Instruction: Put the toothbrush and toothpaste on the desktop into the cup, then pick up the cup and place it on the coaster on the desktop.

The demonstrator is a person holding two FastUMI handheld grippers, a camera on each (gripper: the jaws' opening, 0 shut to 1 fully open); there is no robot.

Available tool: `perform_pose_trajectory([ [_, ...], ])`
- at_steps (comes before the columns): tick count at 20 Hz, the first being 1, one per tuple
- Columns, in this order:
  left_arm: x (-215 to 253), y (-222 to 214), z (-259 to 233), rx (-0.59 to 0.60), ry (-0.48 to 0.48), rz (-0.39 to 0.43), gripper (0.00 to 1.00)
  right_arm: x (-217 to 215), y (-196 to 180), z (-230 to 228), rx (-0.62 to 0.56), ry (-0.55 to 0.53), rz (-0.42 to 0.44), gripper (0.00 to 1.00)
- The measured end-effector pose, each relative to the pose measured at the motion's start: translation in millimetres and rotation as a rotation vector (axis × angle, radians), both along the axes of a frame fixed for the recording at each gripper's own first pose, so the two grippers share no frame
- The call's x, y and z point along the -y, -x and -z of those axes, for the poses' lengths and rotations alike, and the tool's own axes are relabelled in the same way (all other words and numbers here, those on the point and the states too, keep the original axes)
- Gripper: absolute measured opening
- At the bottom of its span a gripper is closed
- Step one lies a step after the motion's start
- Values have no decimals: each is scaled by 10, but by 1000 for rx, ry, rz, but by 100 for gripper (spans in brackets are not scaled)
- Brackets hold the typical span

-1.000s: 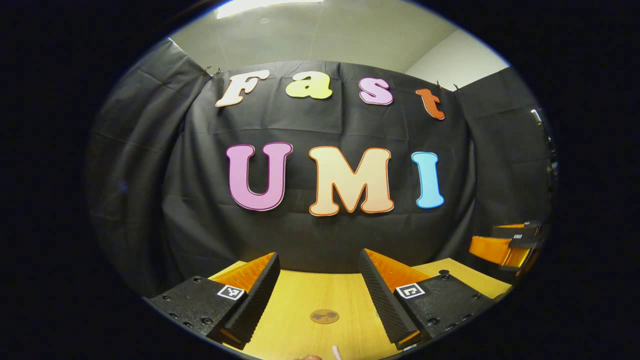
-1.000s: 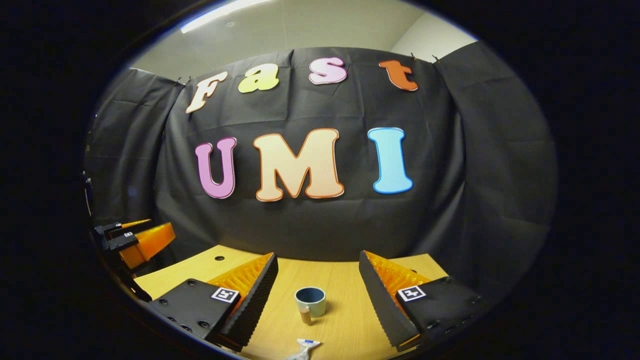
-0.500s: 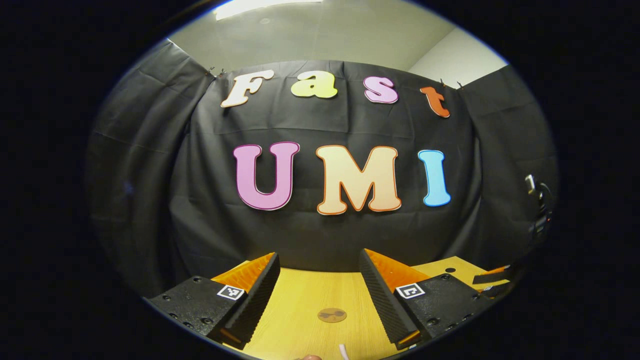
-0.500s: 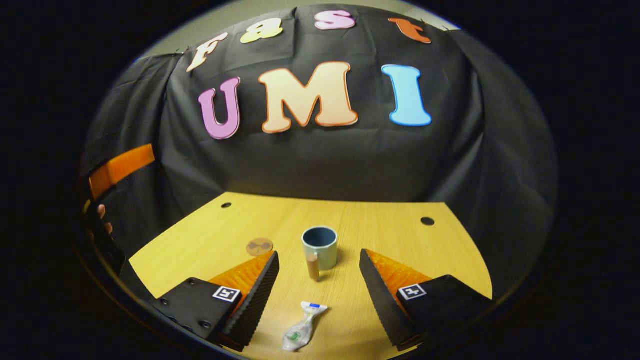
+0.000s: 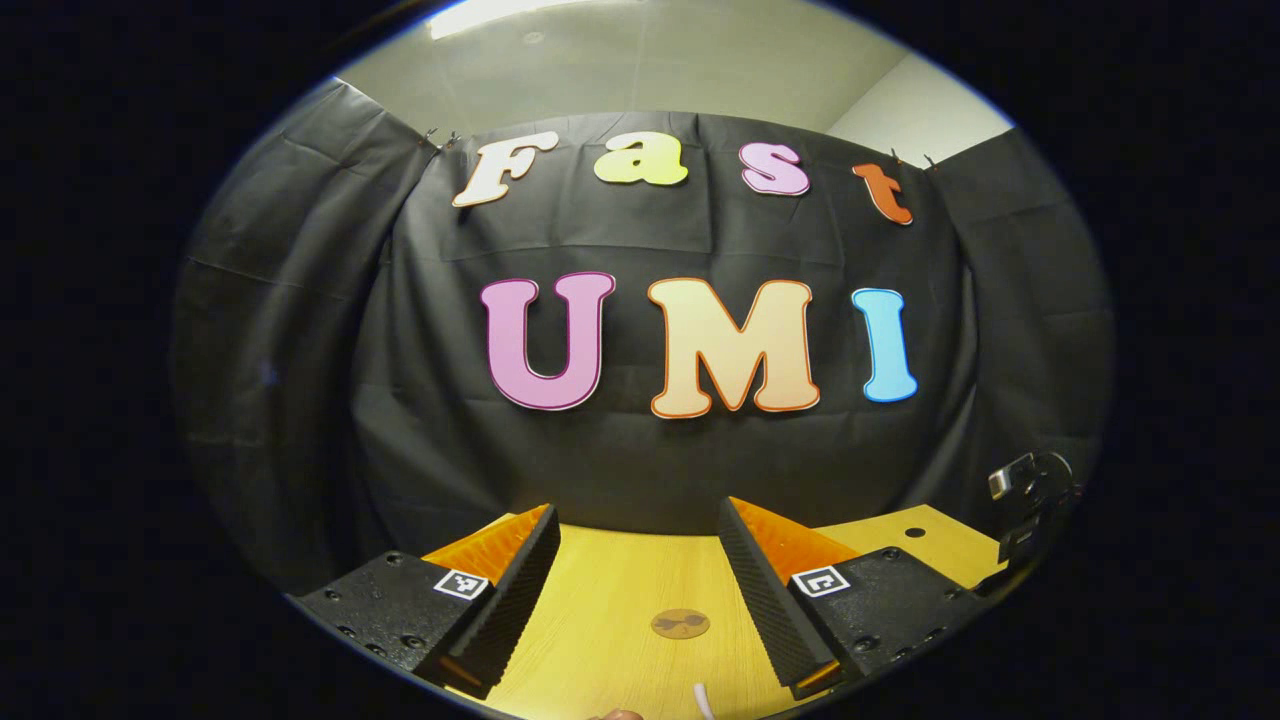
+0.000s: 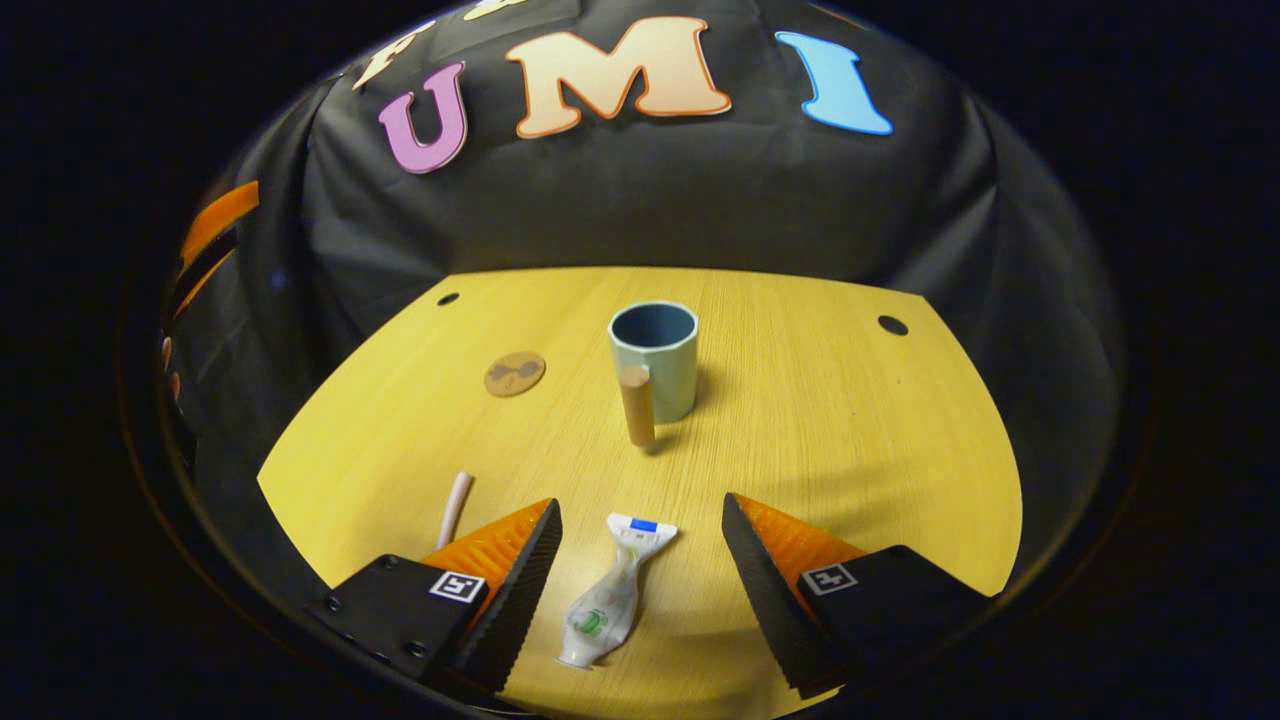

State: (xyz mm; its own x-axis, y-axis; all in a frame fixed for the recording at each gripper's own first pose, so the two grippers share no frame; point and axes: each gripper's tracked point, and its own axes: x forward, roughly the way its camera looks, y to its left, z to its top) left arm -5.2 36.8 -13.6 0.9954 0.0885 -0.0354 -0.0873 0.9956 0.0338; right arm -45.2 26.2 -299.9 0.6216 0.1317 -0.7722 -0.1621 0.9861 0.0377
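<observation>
In the right gripper view, a pale green cup (image 6: 653, 360) with a wooden handle stands upright mid-table. A crumpled toothpaste tube (image 6: 612, 593) lies between my fingers, below my right gripper (image 6: 640, 502), which hangs open above it. A pale toothbrush (image 6: 455, 507) lies just left of the left finger, partly hidden by it. The round brown coaster (image 6: 515, 373) lies left of the cup. My left gripper (image 5: 638, 508) is open over the table, with the coaster (image 5: 680, 624) ahead between its fingers and the toothbrush tip (image 5: 703, 703) at the bottom edge.
The wooden table (image 6: 850, 430) has cable holes (image 6: 893, 325) near its far corners and ends at the black cloth wall. The left gripper (image 6: 215, 225) and the hand holding it show at the far left of the right gripper view.
The right gripper has tipped downward, bringing the whole tabletop, toothpaste and toothbrush into its view. The left gripper has turned slightly left; the coaster drifts right in its view.
</observation>
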Motion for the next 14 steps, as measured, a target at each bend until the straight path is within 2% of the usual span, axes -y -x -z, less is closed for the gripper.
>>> perform_pose_trajectory([
  [4,-66,-16,53,-17,-1,-17,94,-10,161,359,-140,14,7,99],
  [5,-80,-14,73,-21,-2,-21,94,-15,186,434,-169,11,11,96],
  [6,-95,-5,82,-24,-3,-24,94,-9,209,507,-192,11,14,99],
  [7,-102,-3,103,-29,-3,-26,94,-7,230,571,-212,18,14,93],
  [8,-110,5,121,-36,-2,-29,94,-4,228,618,-225,26,11,93],
  [9,-112,-10,152,-43,1,-32,94,-11,219,655,-233,30,5,98],
  [10,-111,-12,167,-49,5,-33,94,-9,204,694,-241,40,1,98],
  [11,-115,1,201,-55,7,-34,94,-20,213,742,-252,44,-2,95],
  [12,-99,0,227,-64,7,-33,94,-25,212,779,-264,47,-5,87],
  [13,-84,-2,263,-73,3,-31,94,-35,221,822,-277,51,-10,86],
  [14,-73,-14,288,-80,-2,-29,94,-26,210,820,-280,66,-17,89],
])
